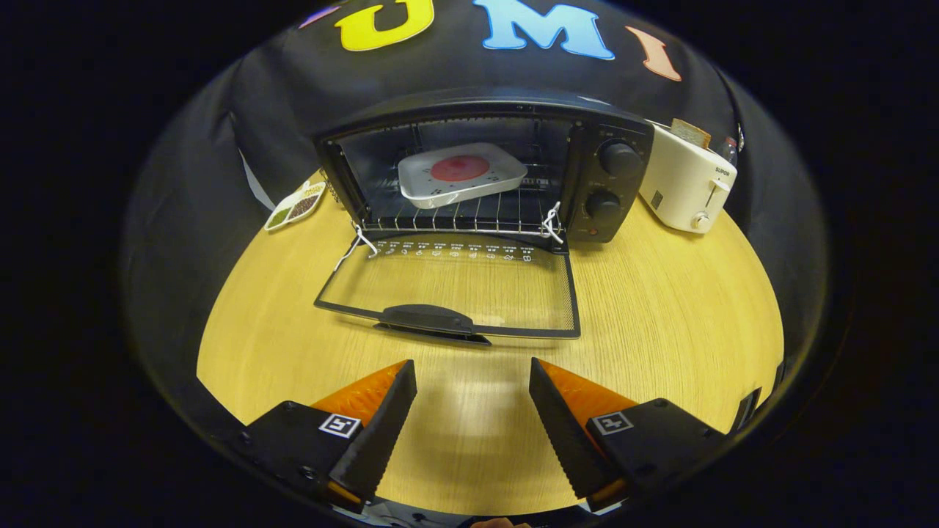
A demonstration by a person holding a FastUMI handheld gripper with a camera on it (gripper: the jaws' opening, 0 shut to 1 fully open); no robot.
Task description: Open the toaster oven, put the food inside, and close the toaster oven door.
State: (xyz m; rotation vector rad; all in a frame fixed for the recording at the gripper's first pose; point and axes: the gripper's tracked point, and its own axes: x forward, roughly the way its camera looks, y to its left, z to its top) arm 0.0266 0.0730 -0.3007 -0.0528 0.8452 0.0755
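Black cloth walls close in a pale wooden desk [660, 315] that carries everything in sight. At the far side of the desk stands a black toaster oven [484, 169] with its glass door [455, 282] swung fully down, lying flat toward the gripper, the door handle [429, 319] at its near edge. Inside, on the wire rack [455, 216], sits a white square plate [462, 176], slightly tilted, with a round red piece of food [460, 168] in its middle. Two round knobs [612, 180] sit one above the other on the oven's right panel. Just right of the oven stands a white toaster [686, 187] with a slice of bread [691, 133] sticking up from its slot. Left of the oven lies a small divided dish [296, 205] with greenish and brownish contents. The gripper [473, 374] hovers over bare desk short of the door handle, its fingers [381, 418] spread wide apart with nothing between them.
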